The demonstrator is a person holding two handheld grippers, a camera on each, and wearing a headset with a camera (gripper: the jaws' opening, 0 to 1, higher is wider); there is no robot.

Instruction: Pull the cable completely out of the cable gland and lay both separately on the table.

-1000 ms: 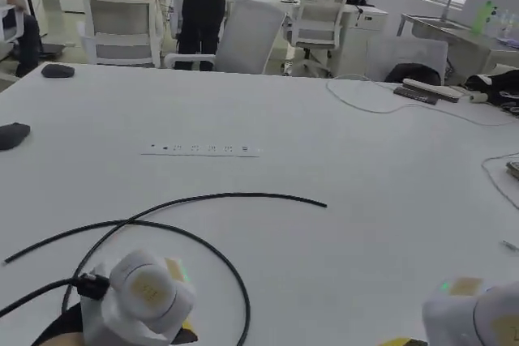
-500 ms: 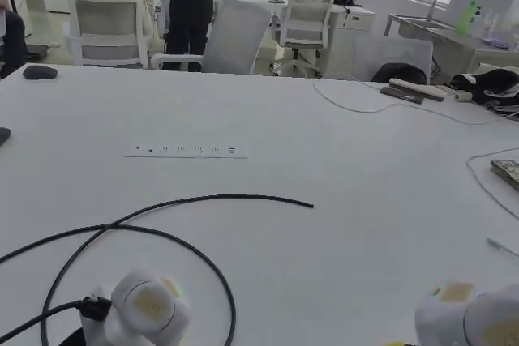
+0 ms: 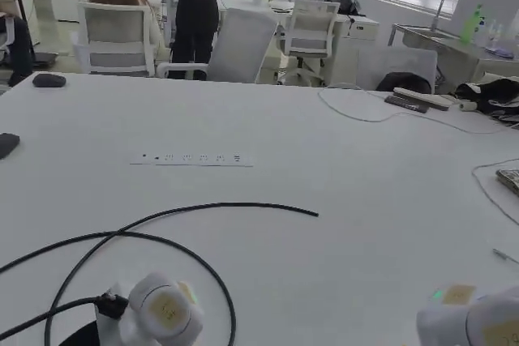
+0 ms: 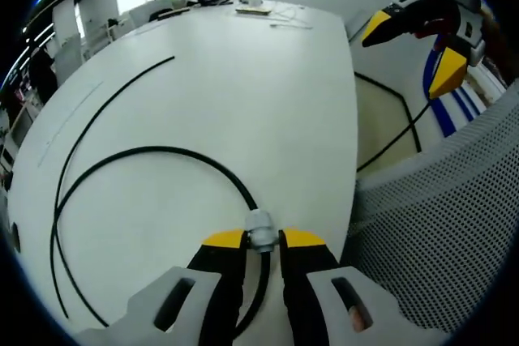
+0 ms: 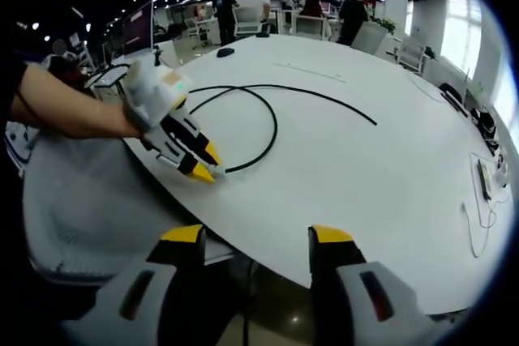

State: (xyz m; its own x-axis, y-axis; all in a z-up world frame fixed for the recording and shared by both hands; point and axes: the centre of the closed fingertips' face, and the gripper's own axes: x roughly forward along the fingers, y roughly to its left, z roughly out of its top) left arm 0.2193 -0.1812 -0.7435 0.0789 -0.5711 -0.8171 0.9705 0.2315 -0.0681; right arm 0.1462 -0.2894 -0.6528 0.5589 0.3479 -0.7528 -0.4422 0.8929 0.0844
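A long black cable (image 3: pixel 203 210) lies in loops on the white table (image 3: pixel 349 200), its free end pointing right. In the left gripper view, the small grey-white cable gland (image 4: pixel 260 228) sits on the cable at the table's near edge. My left gripper (image 4: pixel 262 241) is shut on the gland, and the cable runs back between its jaws. Its white body (image 3: pixel 158 313) shows at the bottom of the head view. My right gripper (image 5: pixel 256 237) hangs open with nothing in it, off the table's edge and apart from the left gripper (image 5: pixel 195 166).
A socket strip (image 3: pixel 190 158) is set into the table's middle. A mouse (image 3: pixel 49 80) and a dark object (image 3: pixel 6 143) lie far left. White cables and small devices (image 3: pixel 422 101) lie at the right. A mesh chair (image 4: pixel 438 224) stands by the near edge. People and chairs stand behind.
The head camera has shifted a little. My left gripper's body sits slightly further right along the near edge. The cable lies as before.
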